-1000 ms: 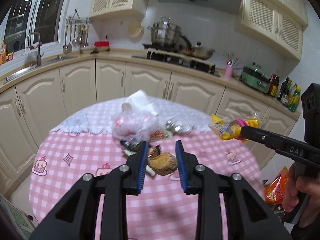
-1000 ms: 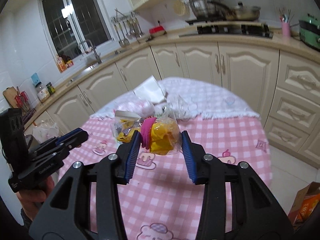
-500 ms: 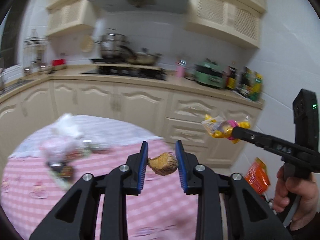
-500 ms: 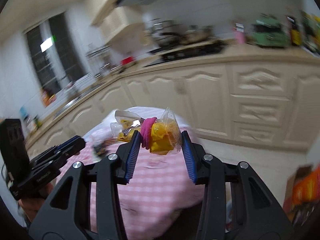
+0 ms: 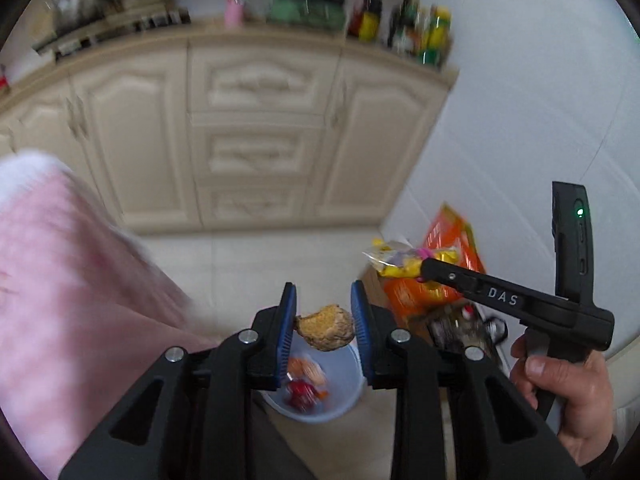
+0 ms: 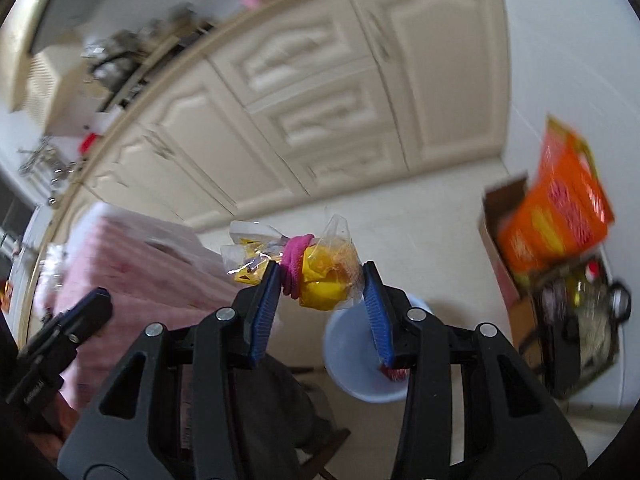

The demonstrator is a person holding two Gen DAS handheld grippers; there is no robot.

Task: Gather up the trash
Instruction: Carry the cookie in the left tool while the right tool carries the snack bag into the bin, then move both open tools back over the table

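1. The left gripper clamps a brown crusty food scrap above the pale blue plastic bin; the right gripper pinches a clear bag of yellow scraps tied with a pink band.
2. Best centre each load over the bin's mouth before letting go.
3. The pink checked tablecloth and orange carton flank the bin.

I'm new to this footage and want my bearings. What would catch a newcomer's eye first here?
Most striking is the brown scrap of food pinched in the left hand-held gripper, right above a pale blue bin on the floor that already holds some red and orange trash. Next, the right hand-held gripper clamps a clear bag of yellow pieces tied with a pink band. An orange box stands by the wall.
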